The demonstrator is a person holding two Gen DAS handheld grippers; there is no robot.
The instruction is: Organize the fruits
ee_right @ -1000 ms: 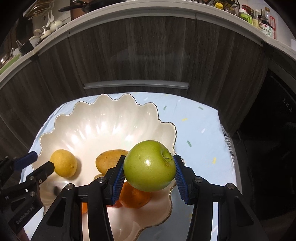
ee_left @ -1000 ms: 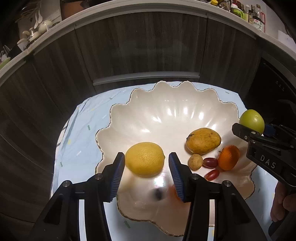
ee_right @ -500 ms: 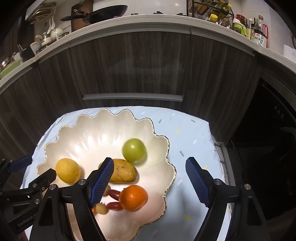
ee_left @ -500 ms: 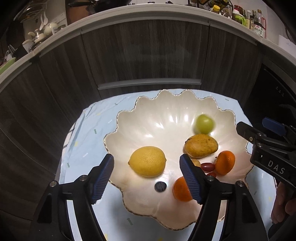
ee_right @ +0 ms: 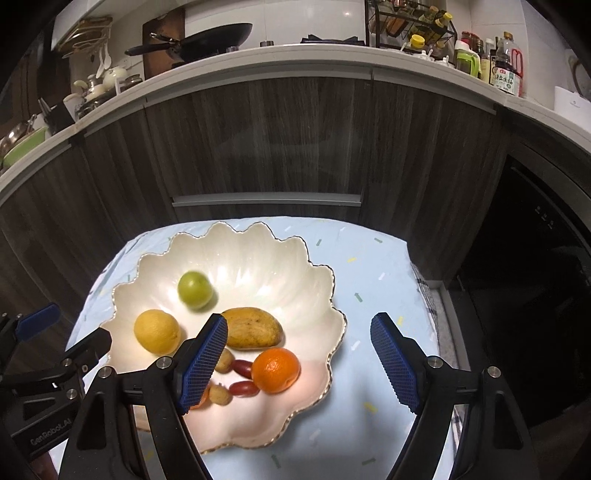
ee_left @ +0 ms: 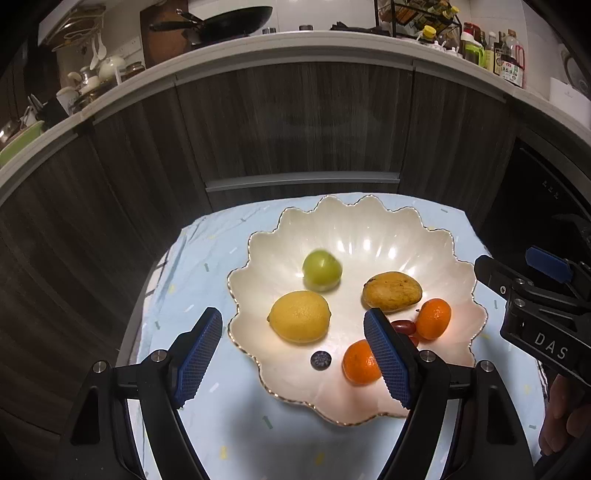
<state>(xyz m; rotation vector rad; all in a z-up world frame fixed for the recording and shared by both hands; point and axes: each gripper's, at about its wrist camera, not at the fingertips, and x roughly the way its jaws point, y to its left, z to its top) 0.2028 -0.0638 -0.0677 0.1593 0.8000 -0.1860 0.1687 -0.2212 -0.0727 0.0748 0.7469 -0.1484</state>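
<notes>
A white scalloped bowl sits on a light blue cloth. In it lie a green apple, blurred with motion, a lemon, a mango, two oranges, red grapes and small tan fruits. My left gripper is open and empty above the bowl's near rim. My right gripper is open and empty above the bowl's right side; it also shows in the left wrist view.
A small dark blueberry lies in the bowl. The blue cloth covers a small table in front of dark wood cabinets. A counter above holds a pan, bottles and dishes. A dark appliance stands at the right.
My right gripper opened and let go of the green apple, which rolled leftward in the bowl. Both grippers opened wider and pulled back and up from the bowl.
</notes>
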